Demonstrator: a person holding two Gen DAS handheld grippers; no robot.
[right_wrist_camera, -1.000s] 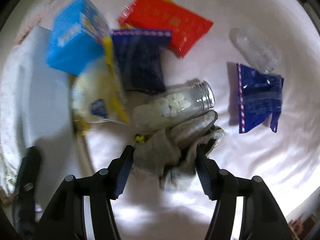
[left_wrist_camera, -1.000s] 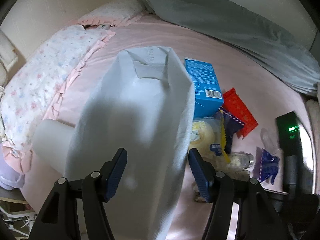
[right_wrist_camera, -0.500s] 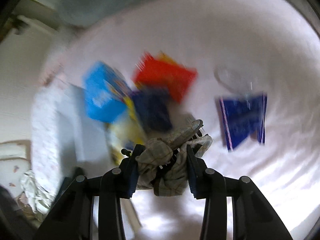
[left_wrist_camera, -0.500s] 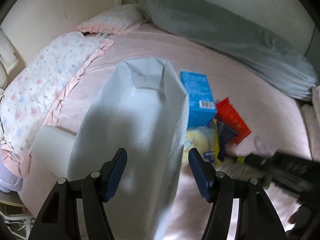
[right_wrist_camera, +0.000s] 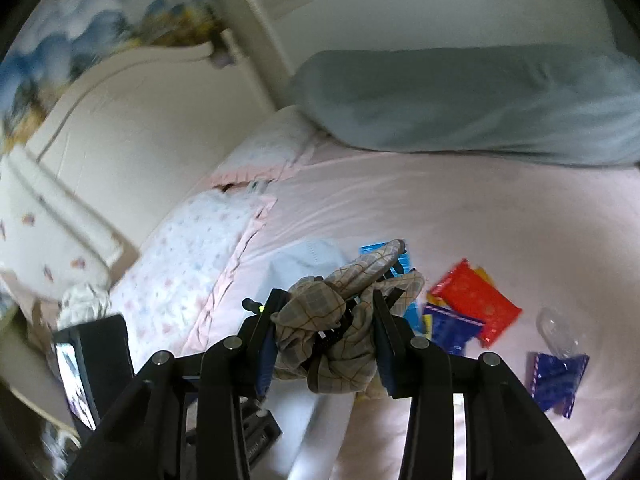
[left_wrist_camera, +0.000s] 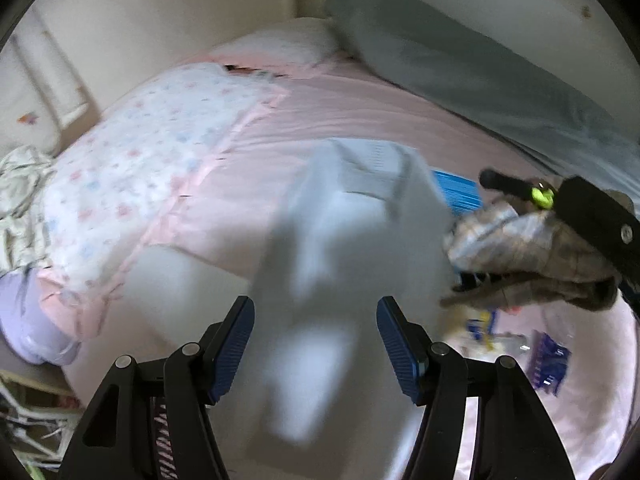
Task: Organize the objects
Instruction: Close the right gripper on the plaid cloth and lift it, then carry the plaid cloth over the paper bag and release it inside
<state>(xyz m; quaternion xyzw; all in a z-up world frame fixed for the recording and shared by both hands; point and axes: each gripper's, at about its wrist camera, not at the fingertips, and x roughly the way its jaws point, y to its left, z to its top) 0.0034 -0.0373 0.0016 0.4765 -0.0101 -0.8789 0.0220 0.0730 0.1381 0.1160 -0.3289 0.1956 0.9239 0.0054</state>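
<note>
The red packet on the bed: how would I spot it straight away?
Look at the pink bed, below the long grey pillow. Right of the checked cloth lies a scatter of packets; the red packet is the only bright red one, overlapping a dark blue packet.

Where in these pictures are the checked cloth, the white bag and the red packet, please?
checked cloth [right_wrist_camera: 332, 320], right wrist view, bunched middle.
white bag [left_wrist_camera: 344, 256], left wrist view, its front wall.
red packet [right_wrist_camera: 476, 300], right wrist view, its flat face.

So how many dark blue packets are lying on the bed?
2: one dark blue packet lies beside the red packet, the other dark blue packet lies apart near the clear bottle. More could hide behind the cloth.
</note>
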